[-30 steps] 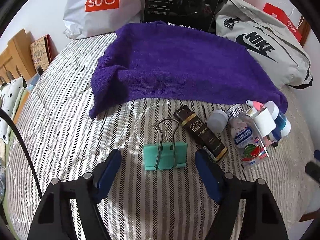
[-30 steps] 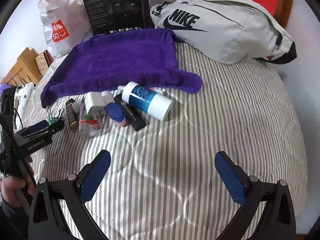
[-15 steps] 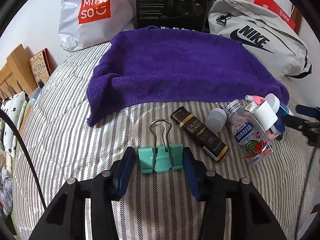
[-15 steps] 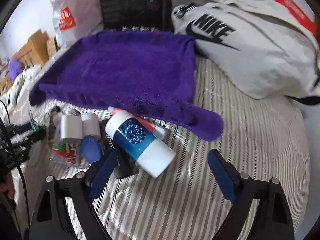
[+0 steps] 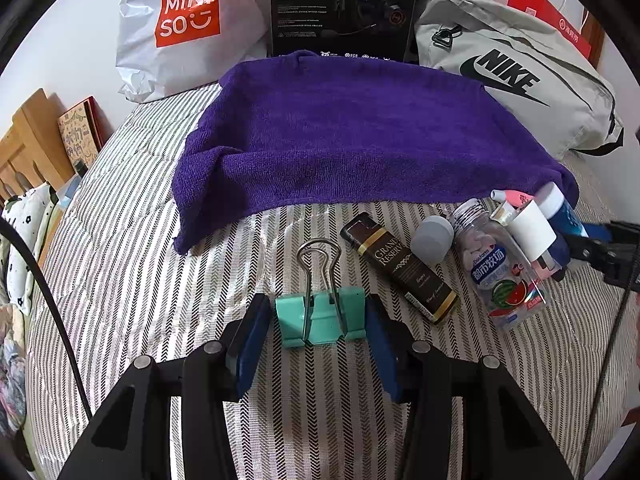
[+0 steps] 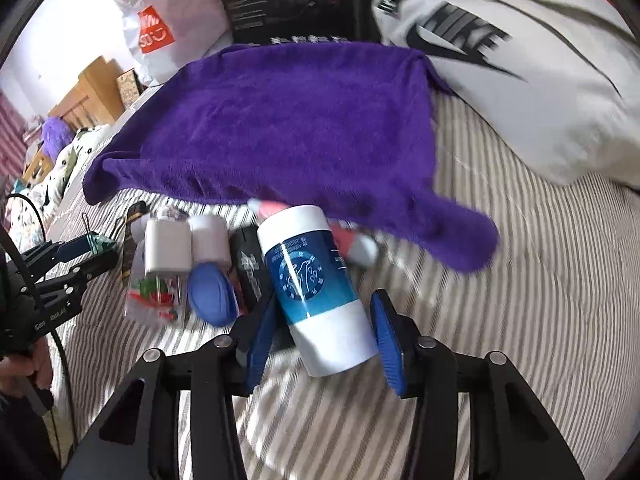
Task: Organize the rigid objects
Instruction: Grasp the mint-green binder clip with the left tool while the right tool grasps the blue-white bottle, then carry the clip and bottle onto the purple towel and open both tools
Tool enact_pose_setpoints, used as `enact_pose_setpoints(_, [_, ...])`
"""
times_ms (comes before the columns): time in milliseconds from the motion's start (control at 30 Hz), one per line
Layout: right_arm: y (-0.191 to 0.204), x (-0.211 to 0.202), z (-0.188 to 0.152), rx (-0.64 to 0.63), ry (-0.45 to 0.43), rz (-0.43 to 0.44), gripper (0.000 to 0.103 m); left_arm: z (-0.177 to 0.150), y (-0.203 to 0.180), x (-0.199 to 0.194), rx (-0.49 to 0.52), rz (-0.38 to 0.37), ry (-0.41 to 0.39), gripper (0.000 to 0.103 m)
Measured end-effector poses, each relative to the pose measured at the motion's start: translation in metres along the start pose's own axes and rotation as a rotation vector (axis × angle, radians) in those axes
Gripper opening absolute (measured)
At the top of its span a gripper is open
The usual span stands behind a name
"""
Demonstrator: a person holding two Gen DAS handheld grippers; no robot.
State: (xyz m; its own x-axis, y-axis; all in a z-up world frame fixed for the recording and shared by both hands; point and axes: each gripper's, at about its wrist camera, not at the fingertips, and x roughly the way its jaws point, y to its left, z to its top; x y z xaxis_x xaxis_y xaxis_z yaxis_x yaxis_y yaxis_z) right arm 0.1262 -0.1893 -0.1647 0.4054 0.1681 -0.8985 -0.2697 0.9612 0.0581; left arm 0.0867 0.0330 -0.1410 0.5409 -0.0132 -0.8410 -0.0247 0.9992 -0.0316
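A: Clip: mint-green metal binder clip (image 5: 320, 316), just in front of purple towel (image 5: 340, 132), between spread left gripper (image 5: 316, 308) jaws. Stiff, light; best held by flat sides.

B: Round blue-and-white plastic bottle (image 6: 316, 280), by towel corner: maybe slippery. Right gripper (image 6: 325, 302) jaws around it. Pinching? Cannot tell.

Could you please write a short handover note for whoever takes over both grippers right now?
Left gripper: jaws either side of the green binder clip, a small gap on each side.
Right gripper: open around the blue-and-white bottle, which lies on the bed.
The other small items are piled beside the bottle, at the purple towel's edge.
Done: nothing lifted yet.
Left: grip both, then sort the pile.
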Motion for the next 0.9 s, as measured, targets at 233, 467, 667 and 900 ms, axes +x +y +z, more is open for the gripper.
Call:
enact_pose_setpoints(233, [-0.006, -0.006, -0.017, 0.037, 0.020, 0.007, 0.038, -0.003, 0.000, -0.001, 0.000, -0.010, -0.008, 0.046])
enact_pose_setpoints(467, [-0.005, 0.005, 0.000, 0.006, -0.002, -0.047, 0.038, -0.002, 0.001, -0.001, -0.002, -0.020, -0.004, 0.046])
enact_pose_setpoints(667, [0.002, 0.002, -0.005, -0.030, 0.004, -0.082, 0.036, -0.003, 0.002, -0.001, -0.007, -0.021, -0.013, 0.046])
enact_pose_setpoints(900, [0.001, -0.001, -0.013, -0.003, 0.007, -0.077, 0.037, -0.004, 0.004, -0.002, -0.008, -0.038, -0.020, 0.040])
